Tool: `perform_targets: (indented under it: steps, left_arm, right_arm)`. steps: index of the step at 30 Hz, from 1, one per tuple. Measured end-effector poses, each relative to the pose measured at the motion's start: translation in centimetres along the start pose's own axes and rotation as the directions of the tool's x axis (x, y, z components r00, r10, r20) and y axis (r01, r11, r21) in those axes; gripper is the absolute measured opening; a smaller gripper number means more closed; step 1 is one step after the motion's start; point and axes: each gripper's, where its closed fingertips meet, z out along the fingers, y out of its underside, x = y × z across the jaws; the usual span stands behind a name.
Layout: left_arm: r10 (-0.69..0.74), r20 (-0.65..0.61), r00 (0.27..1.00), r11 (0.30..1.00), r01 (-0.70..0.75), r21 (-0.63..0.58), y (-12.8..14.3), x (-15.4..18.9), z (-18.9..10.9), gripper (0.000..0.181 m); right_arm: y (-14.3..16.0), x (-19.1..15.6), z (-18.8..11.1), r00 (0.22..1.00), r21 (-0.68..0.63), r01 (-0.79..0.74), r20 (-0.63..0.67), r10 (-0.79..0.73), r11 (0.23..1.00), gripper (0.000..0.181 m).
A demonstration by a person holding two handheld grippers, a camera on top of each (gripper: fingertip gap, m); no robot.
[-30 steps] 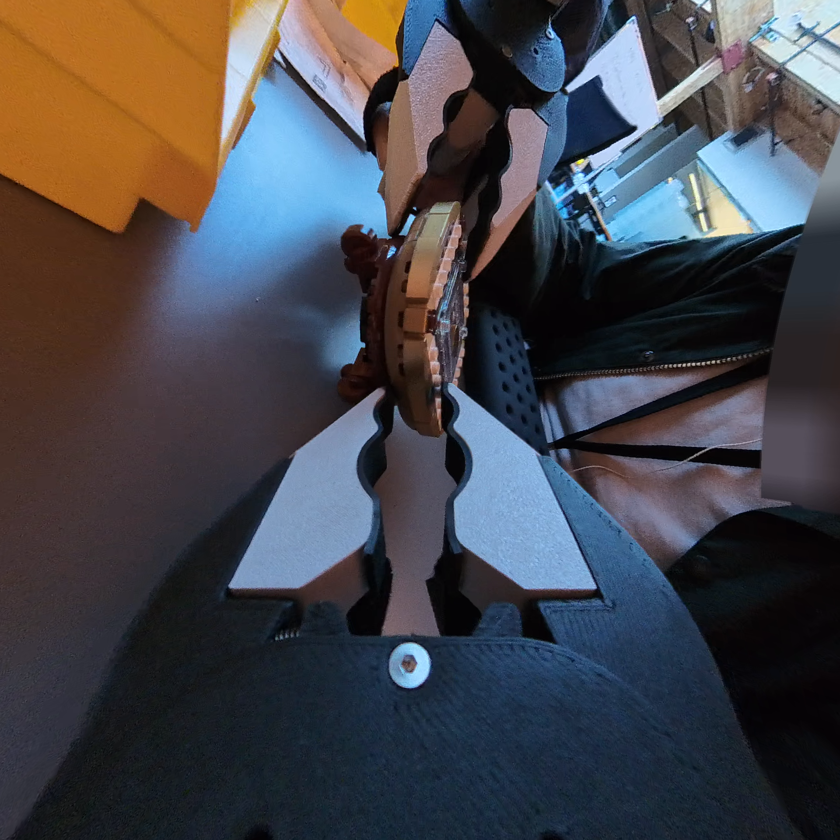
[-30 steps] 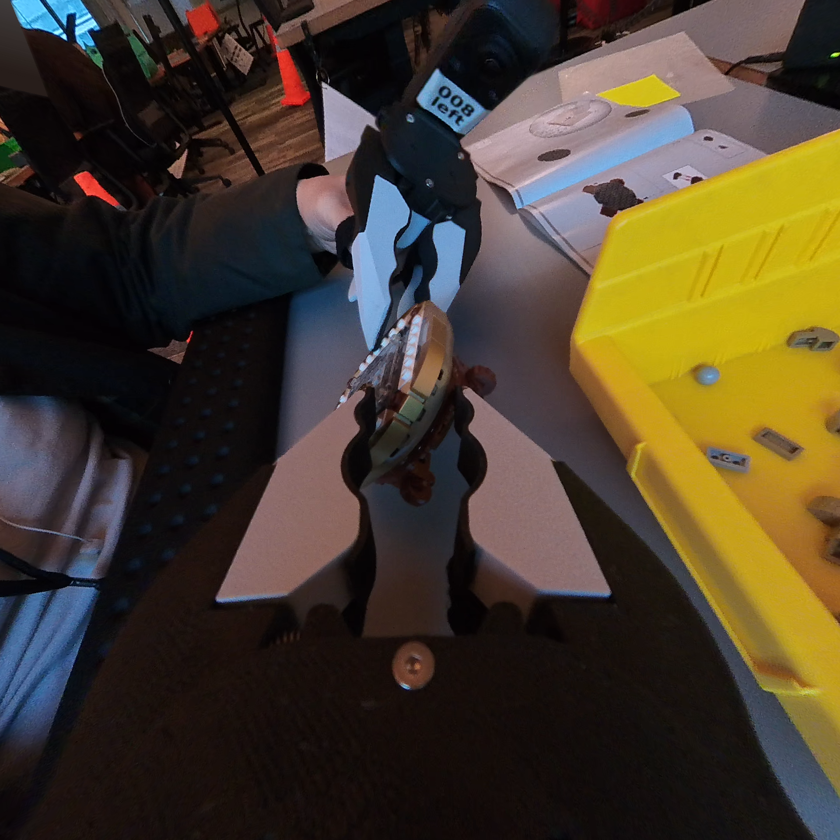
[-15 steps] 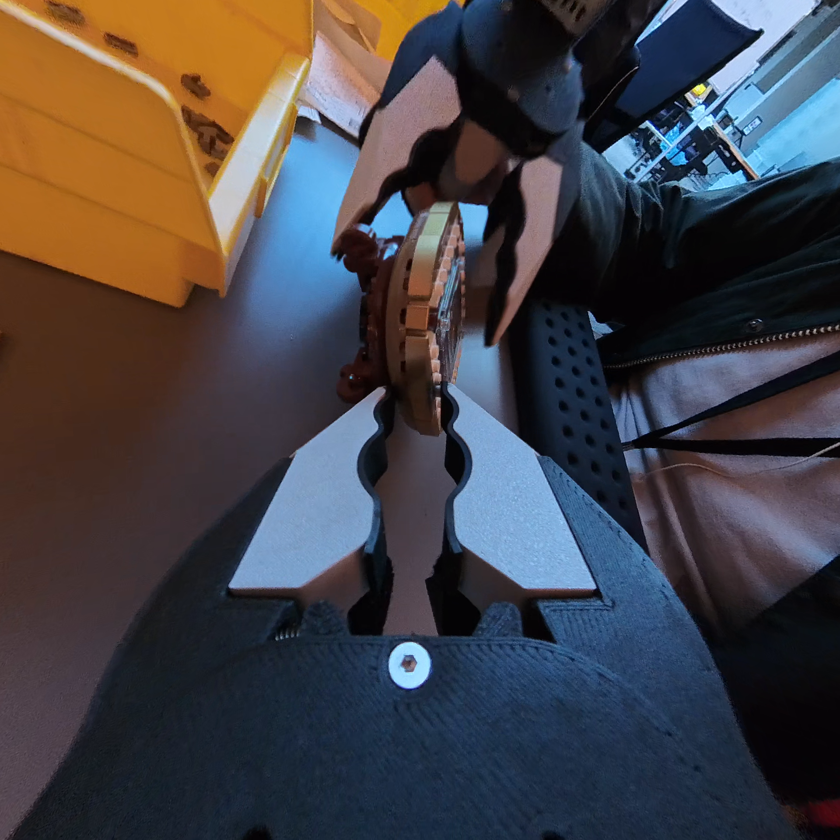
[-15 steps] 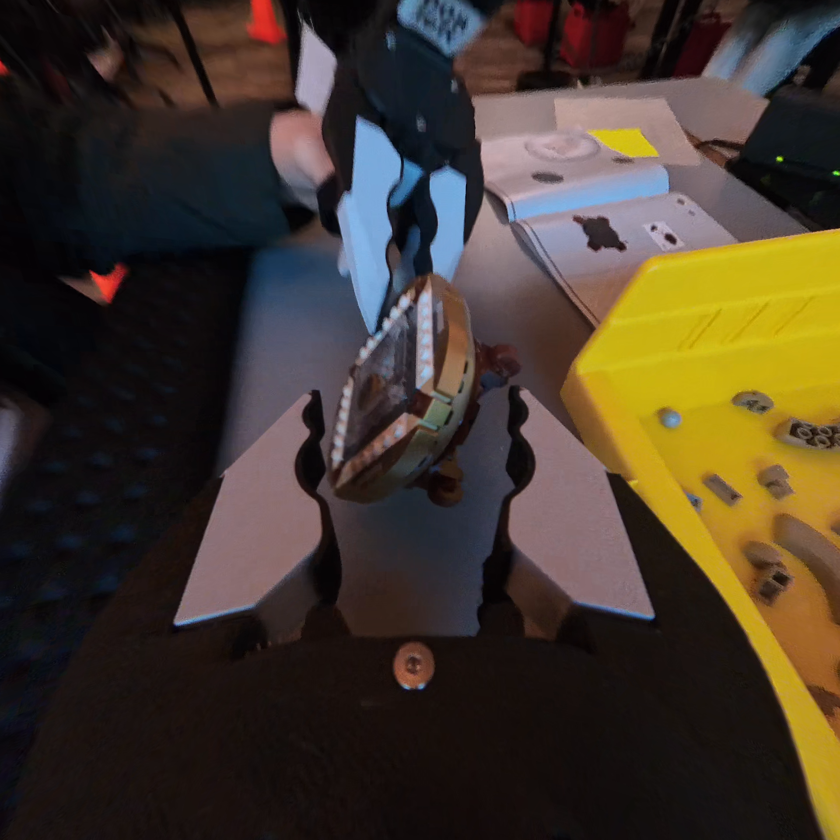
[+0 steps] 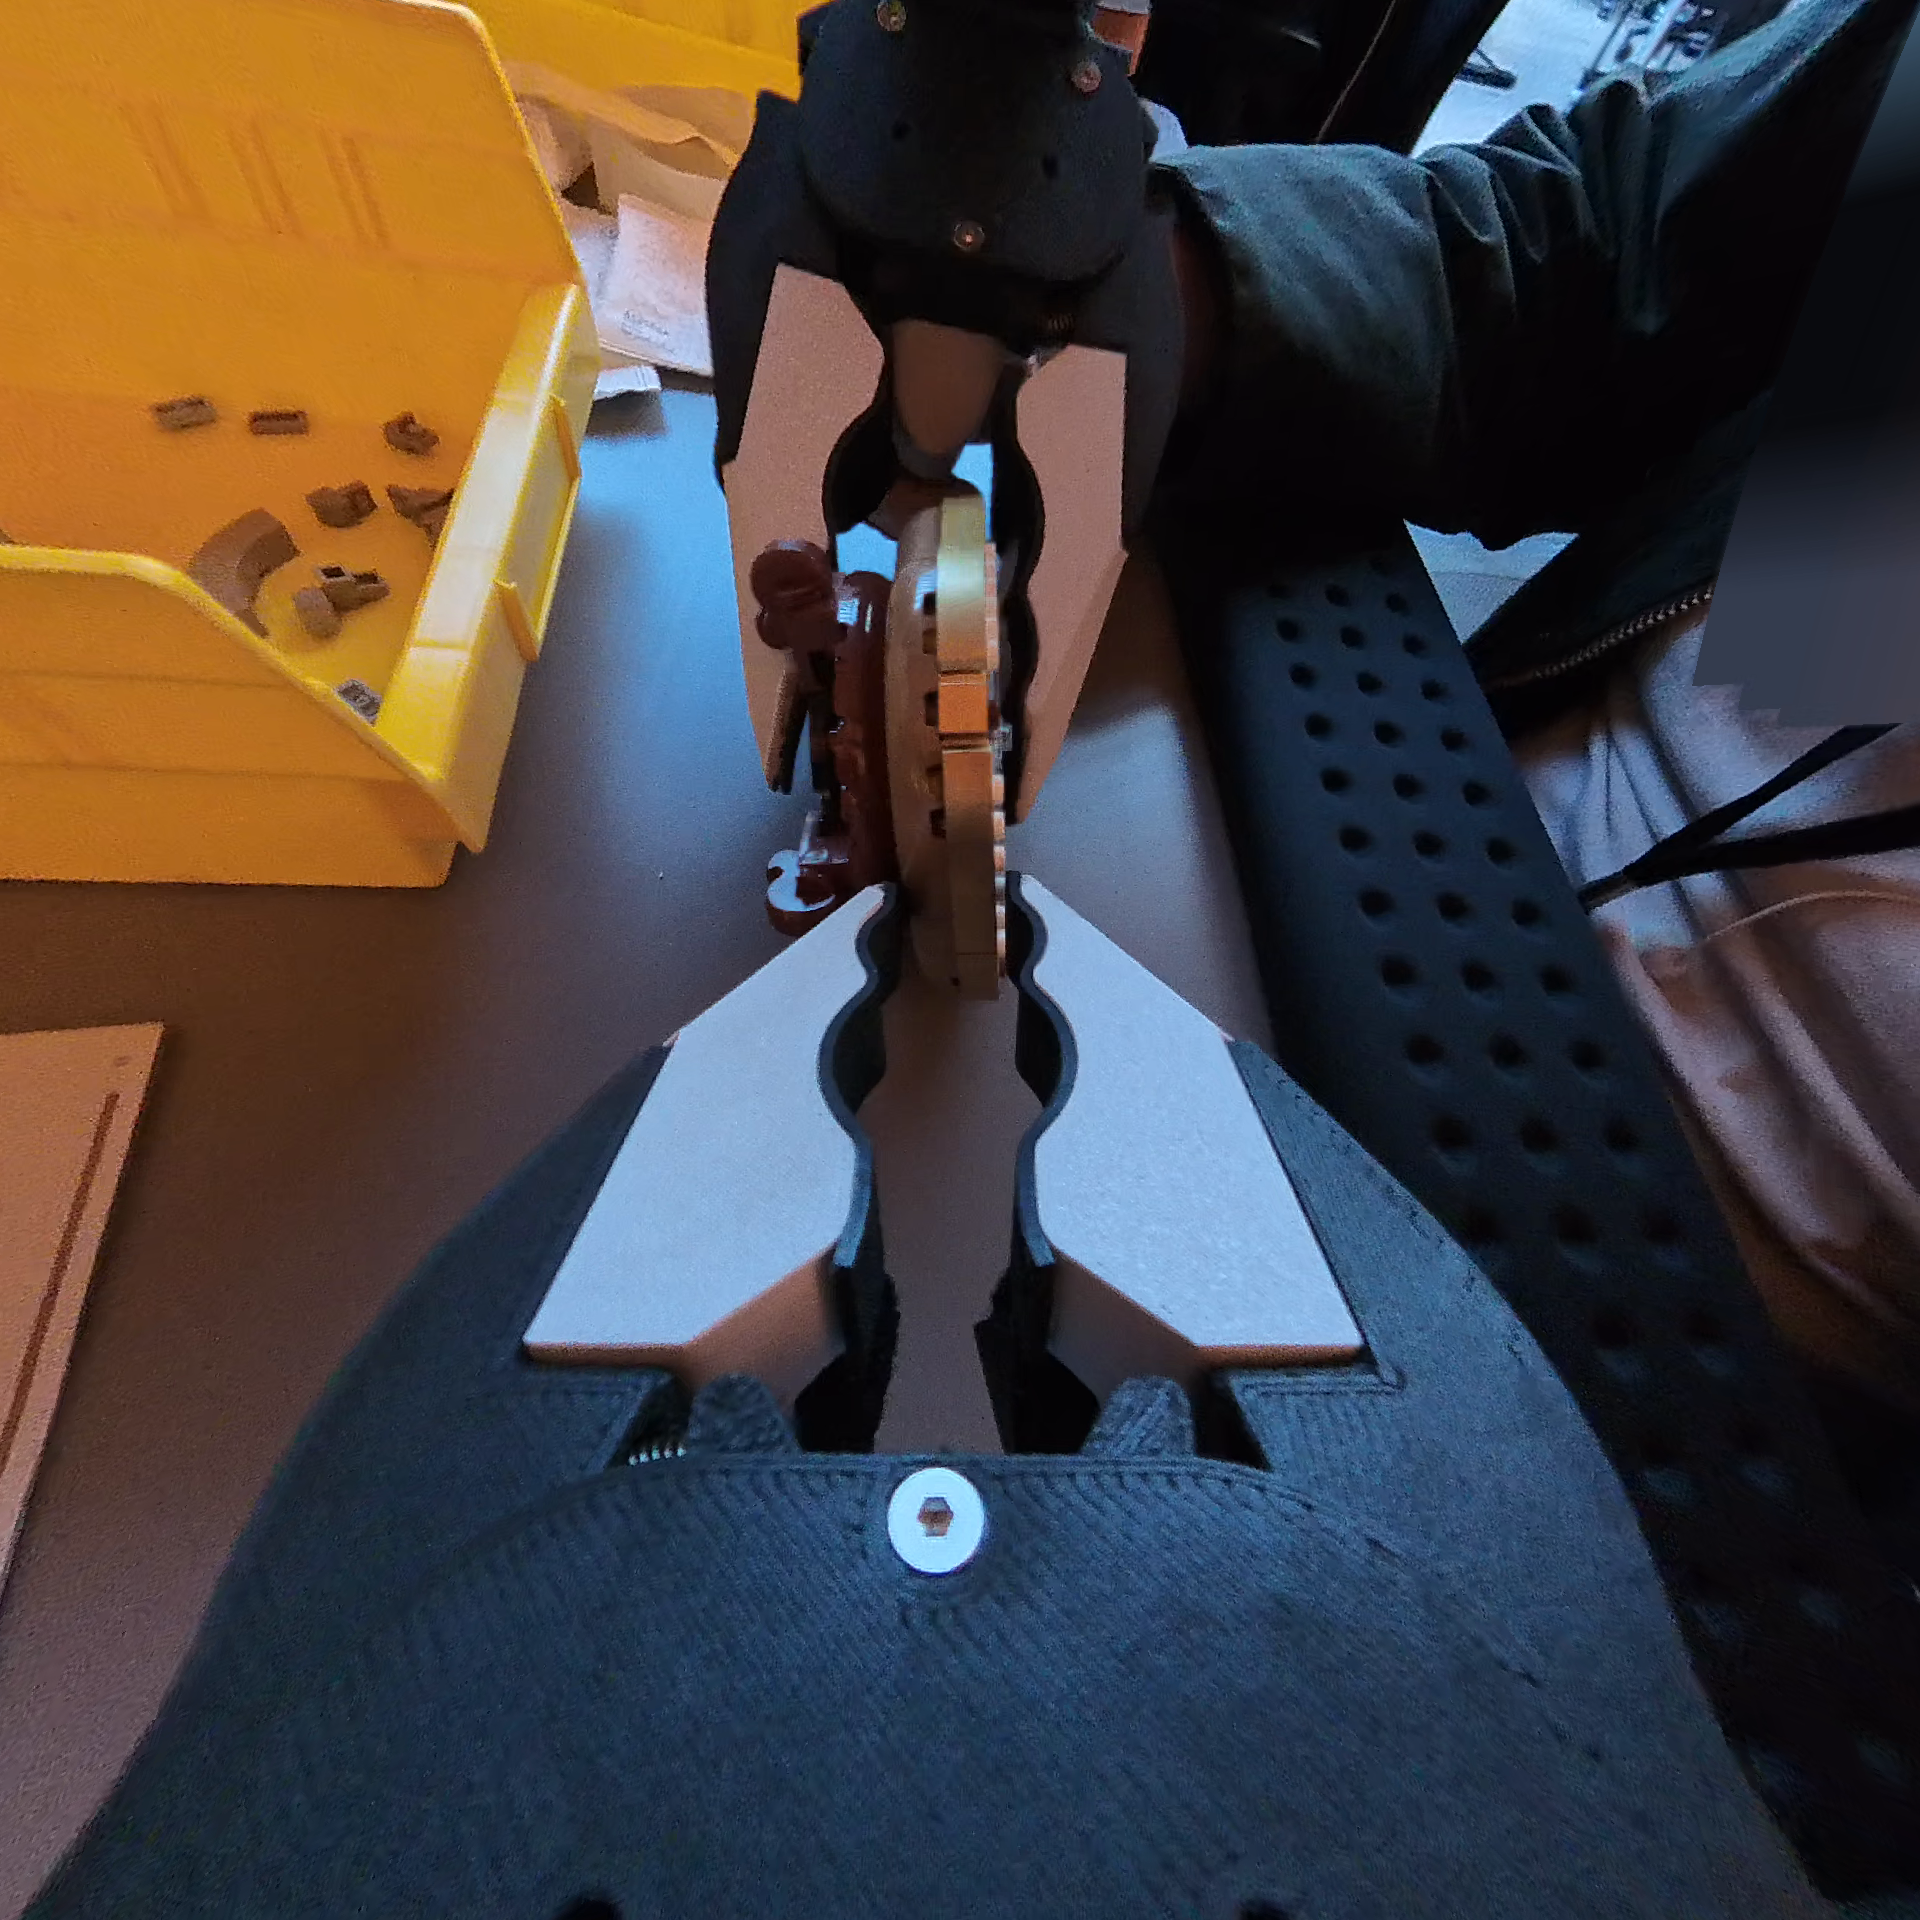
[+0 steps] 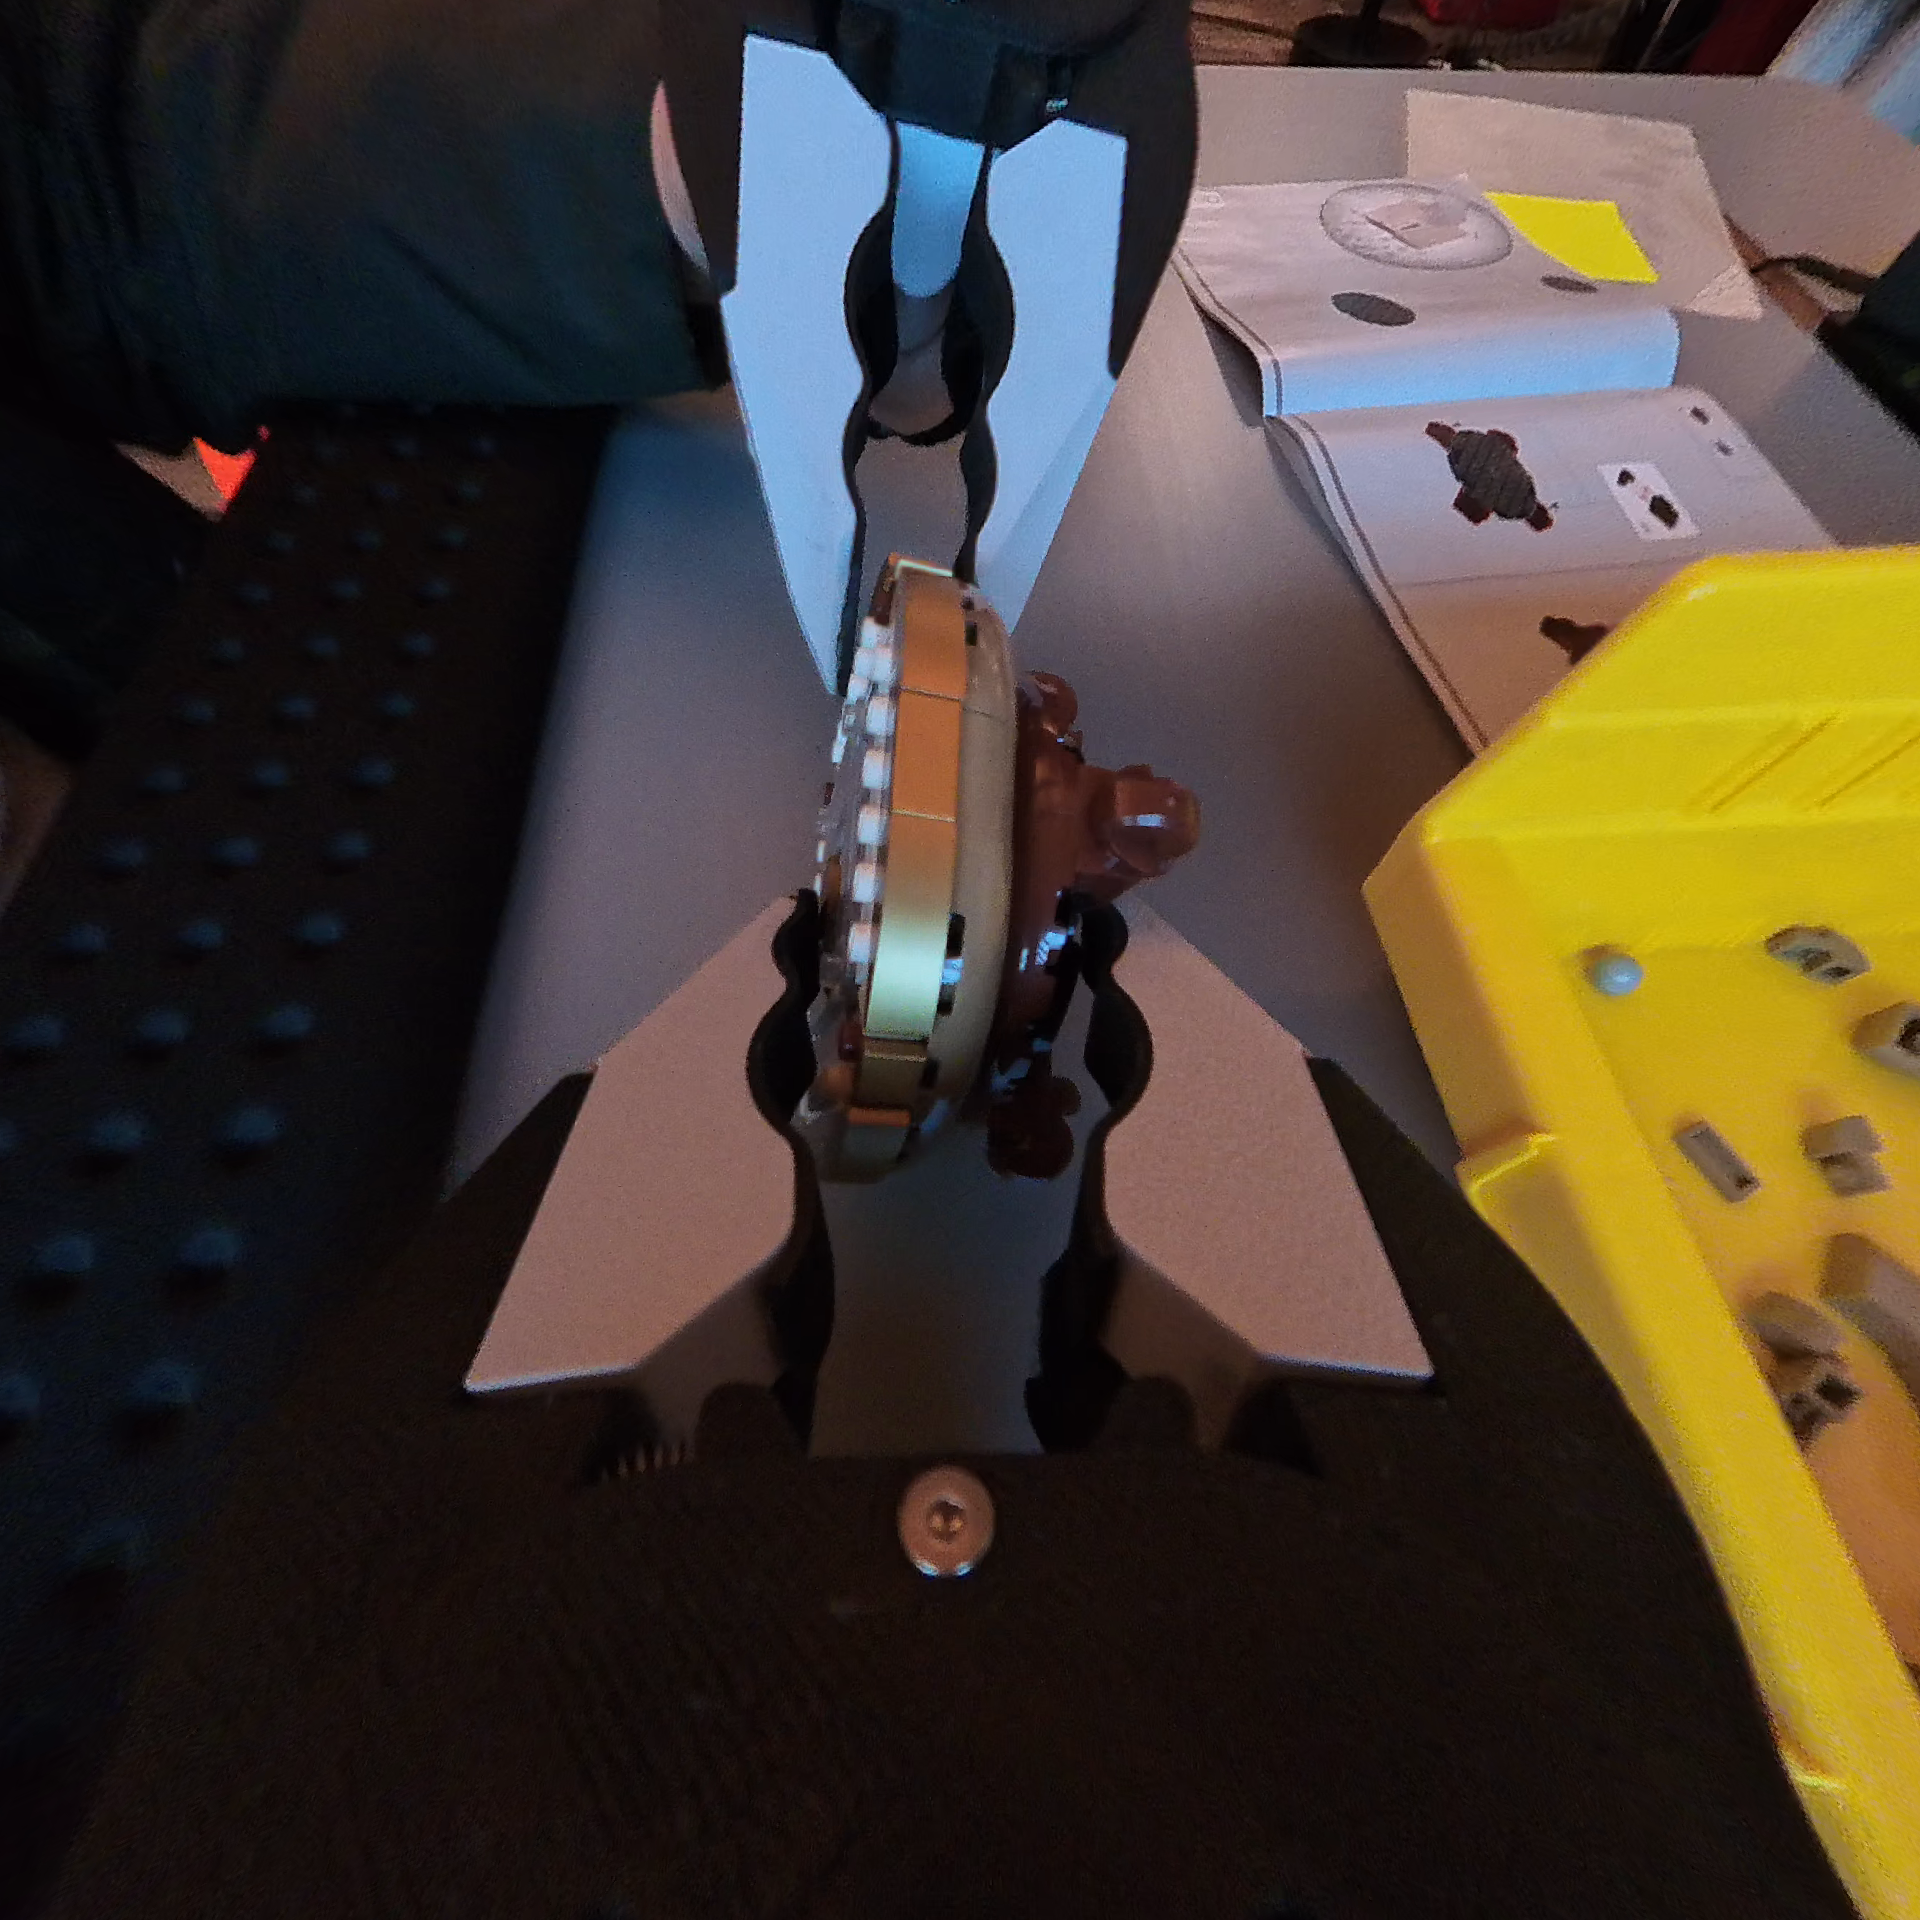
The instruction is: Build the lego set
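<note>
The round tan-and-gold brick-built disc with a reddish-brown creature figure on one face (image 5: 940, 748) is being held on edge above the grey table (image 5: 312, 1039), between the two grippers, which are facing each other. The left gripper (image 5: 943, 904) is narrowed onto the disc's near rim. The right gripper (image 6: 940, 997) is set somewhat wider, with the disc and figure between its fingers; firm contact cannot be confirmed. The disc's flat faces are being kept parallel to both finger pairs, the figure pointing toward the yellow plastic parts bin (image 6: 1662, 1039). Any coming move is judged to depend on this edge-on alignment.
</note>
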Motion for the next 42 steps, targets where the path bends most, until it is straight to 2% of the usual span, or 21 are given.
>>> perform_targets:
  steps: [4, 7, 12, 14, 22, 31, 36, 42]
  left_arm:
    - [0.064, 0.008, 0.998, 0.998, -0.064, 0.006, -0.2, 0.4, 0.2, 0.030]
    - [0.177, 0.087, 0.980, 0.984, -0.174, -0.045, 0.2, 0.3, 0.6, 0.032]
    - [0.414, 0.300, 0.859, 0.910, -0.402, -0.104, 0.1, -0.7, 0.9, 0.019]
    - [0.470, 0.336, 0.816, 0.881, -0.454, -0.132, 0.1, -0.9, 1.0, 0.019]
    - [0.514, 0.342, 0.786, 0.857, -0.487, -0.169, 0.3, -0.9, 1.0, 0.018]
    - [0.537, 0.341, 0.771, 0.843, -0.505, -0.185, 0.5, -0.9, 1.0, 0.018]
    - [0.561, 0.341, 0.754, 0.828, -0.520, -0.211, 0.8, -1.0, 1.0, 0.018]
    - [0.552, 0.337, 0.763, 0.834, -0.513, -0.204, 0.8, -1.0, 1.0, 0.018]
  right_arm:
    - [0.1, 0.4, -0.2, 0.993, -0.027, 0.096, -0.061, -0.097, 0.995, 0.046]
    - [0.1, 0.5, -0.5, 0.982, -0.037, 0.160, -0.092, -0.162, 0.987, 0.046]
    - [0.0, 0.8, -0.8, 0.944, -0.066, 0.283, -0.156, -0.290, 0.957, 0.045]
    - [0.0, 0.9, -0.9, 0.926, -0.082, 0.323, -0.179, -0.332, 0.943, 0.045]
    - [0.0, 1.1, -0.8, 0.857, -0.133, 0.441, -0.231, -0.461, 0.887, 0.044]
    - [-0.1, 1.1, -0.7, 0.839, -0.146, 0.466, -0.240, -0.488, 0.873, 0.044]
    - [0.0, 1.2, -0.7, 0.801, -0.181, 0.511, -0.255, -0.542, 0.840, 0.044]
    - [0.0, 1.2, -0.6, 0.793, -0.187, 0.519, -0.257, -0.552, 0.834, 0.044]
